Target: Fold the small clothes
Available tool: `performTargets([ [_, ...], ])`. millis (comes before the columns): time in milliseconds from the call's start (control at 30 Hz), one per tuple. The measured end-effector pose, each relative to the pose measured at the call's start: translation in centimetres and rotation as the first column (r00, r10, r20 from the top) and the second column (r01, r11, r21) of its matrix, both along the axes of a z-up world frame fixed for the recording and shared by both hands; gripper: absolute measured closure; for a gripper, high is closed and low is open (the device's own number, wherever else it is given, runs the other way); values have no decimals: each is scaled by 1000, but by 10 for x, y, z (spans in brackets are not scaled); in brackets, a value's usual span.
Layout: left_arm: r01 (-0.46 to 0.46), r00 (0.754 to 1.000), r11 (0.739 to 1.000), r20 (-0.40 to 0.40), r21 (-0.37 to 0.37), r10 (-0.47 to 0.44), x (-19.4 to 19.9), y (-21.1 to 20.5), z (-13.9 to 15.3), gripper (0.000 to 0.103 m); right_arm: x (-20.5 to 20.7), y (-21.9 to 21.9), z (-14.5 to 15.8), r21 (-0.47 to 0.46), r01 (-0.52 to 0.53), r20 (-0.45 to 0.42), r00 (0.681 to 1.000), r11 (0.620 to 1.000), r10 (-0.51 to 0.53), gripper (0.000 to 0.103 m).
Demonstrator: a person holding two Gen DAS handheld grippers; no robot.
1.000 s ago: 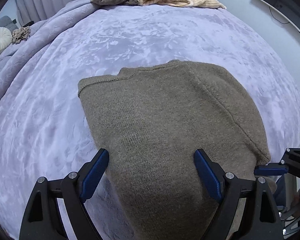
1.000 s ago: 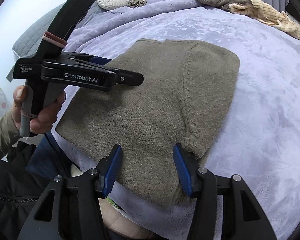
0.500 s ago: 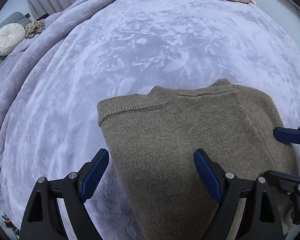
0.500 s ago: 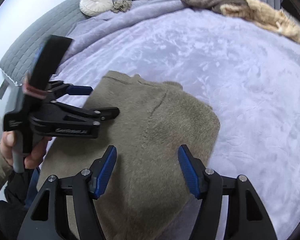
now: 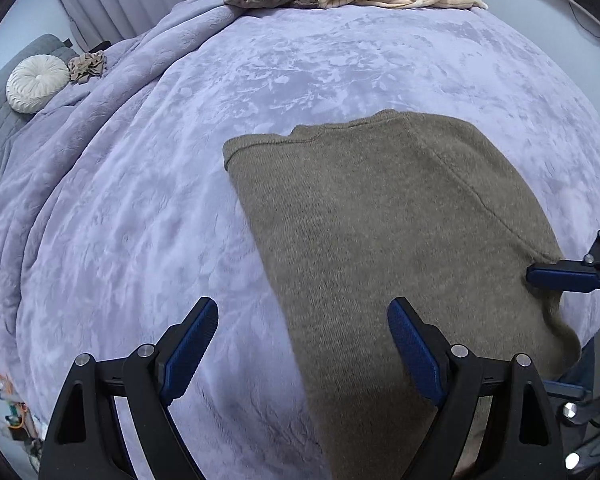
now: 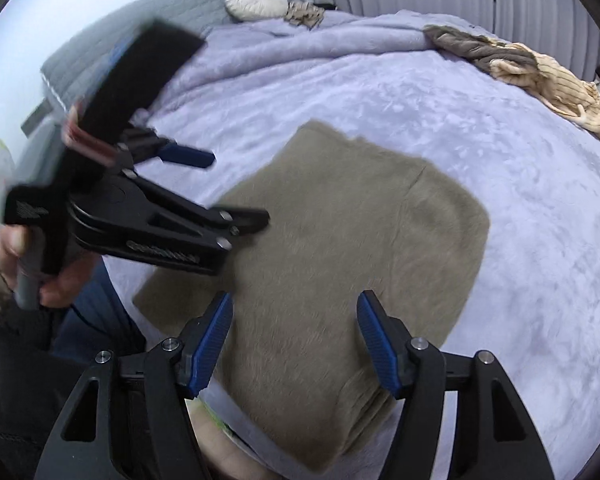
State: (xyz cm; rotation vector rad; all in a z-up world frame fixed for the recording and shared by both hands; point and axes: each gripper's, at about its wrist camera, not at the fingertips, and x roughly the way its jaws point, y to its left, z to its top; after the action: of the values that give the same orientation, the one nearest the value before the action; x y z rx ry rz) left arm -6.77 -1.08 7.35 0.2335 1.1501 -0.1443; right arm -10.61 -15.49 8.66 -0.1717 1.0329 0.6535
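Both grippers, left gripper [image 5: 302, 350] and right gripper [image 6: 296, 340], now hover jaws wide, empty; right's widened, sweater [image 5: 380, 220] released folded on bed [image 5: 140, 200]; next fold pending.

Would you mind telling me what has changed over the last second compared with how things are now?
The right gripper has spread its jaws wider over the folded olive-brown knitted sweater, gripping nothing. The left gripper has shifted sideways: the sweater's left edge now lies between its fingers, lilac plush blanket under the left one. It stays open, and the sweater stays folded in place.
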Motion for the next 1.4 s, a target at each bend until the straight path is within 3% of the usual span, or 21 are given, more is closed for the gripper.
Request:
performTargets([
  [100,-9,1000,1000,-15,-11,9,-2,2,-9,15,-3,2,-27,-50,19,-36,999,999,-21,35],
  [267,-28,1000,999,-5,-24,28,-2,3,-20,13,-7,-1,-30,-33,31,-32,999,999,-32,31],
  [400,-40,999,999,-11,-33,39,-3,5,-16,14,-8,9,-30,-89,10,-31,999,996,-13,26],
  [567,-50,994,998,93,-40,54,-16,5,32,14,-7,12,7,-96,47,3,999,994,-46,26],
  [700,-52,994,996,97,-74,59,-19,5,52,14,-7,10,35,-128,109,55,993,986,-103,24],
  [867,-84,995,990,53,-116,90,-23,3,59,14,-1,7,51,-151,179,69,983,972,-170,24],
  [1100,-157,986,986,45,-47,159,-27,0,53,14,-3,6,54,-203,219,79,975,955,-207,24],
  [1400,-179,982,983,53,-45,181,-27,2,53,14,-7,4,57,-218,233,72,972,948,-222,24],
])
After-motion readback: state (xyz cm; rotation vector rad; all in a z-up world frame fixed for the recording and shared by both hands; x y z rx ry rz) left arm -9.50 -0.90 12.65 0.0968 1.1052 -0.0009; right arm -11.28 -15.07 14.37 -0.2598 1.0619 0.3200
